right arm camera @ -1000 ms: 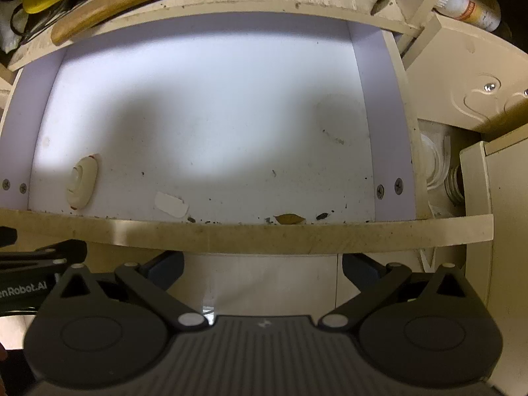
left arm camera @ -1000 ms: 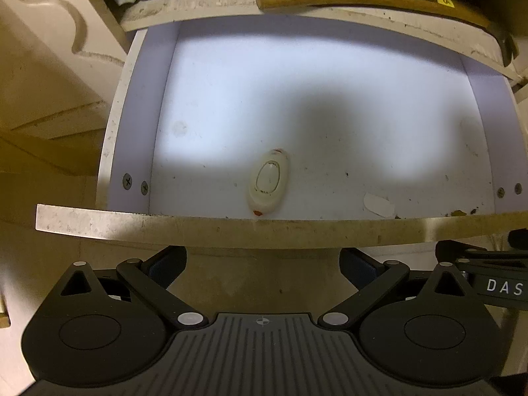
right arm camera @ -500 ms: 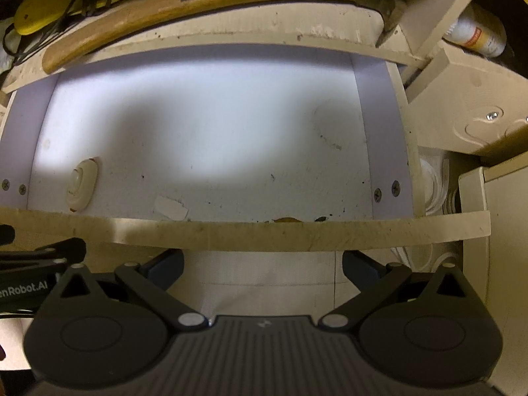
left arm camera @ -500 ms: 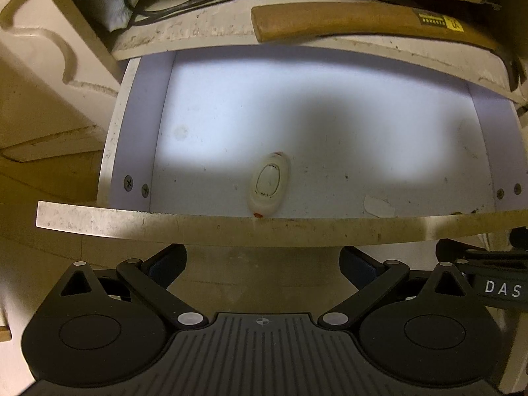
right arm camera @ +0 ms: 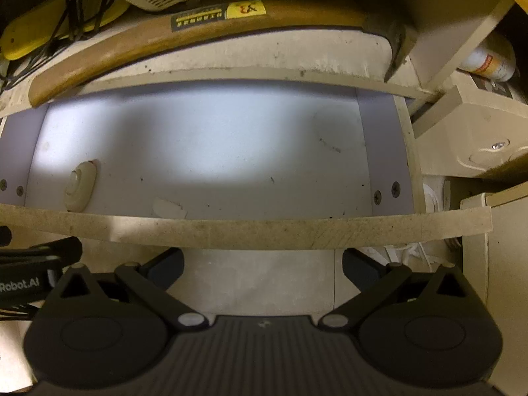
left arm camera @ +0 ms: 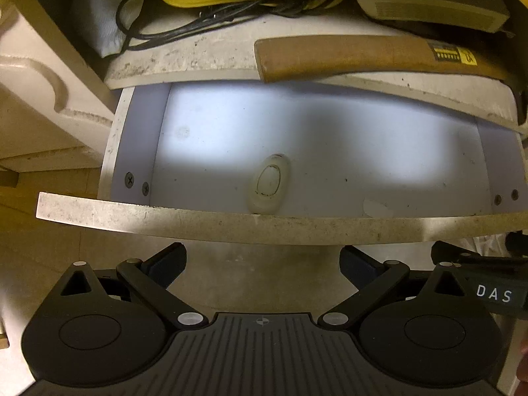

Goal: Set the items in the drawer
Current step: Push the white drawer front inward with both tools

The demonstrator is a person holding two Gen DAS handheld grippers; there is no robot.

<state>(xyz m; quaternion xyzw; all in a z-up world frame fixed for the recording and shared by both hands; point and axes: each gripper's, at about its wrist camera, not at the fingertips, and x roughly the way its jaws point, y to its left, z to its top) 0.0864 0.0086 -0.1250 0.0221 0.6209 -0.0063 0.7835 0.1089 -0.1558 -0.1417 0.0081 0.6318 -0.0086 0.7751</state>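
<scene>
Both tools look alike: matte black plastic, with a ribbed central plate bearing a small crosshair mark. The left tool has two rounded side housings, each with a shallow round disc, and angled link arms pinned with silver rivets. Its fingers are dark blue-black blocks. The right tool shares this build. White lettering marks each tool's side: "DAS" on the right one, "Robot.AI" on the left.

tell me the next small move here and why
Probably raise the left hand-held gripper toward the hammer on the shelf above. Both hand-held grippers are open and empty, the right too, and the open drawer holds only a small white oval thing.
</scene>
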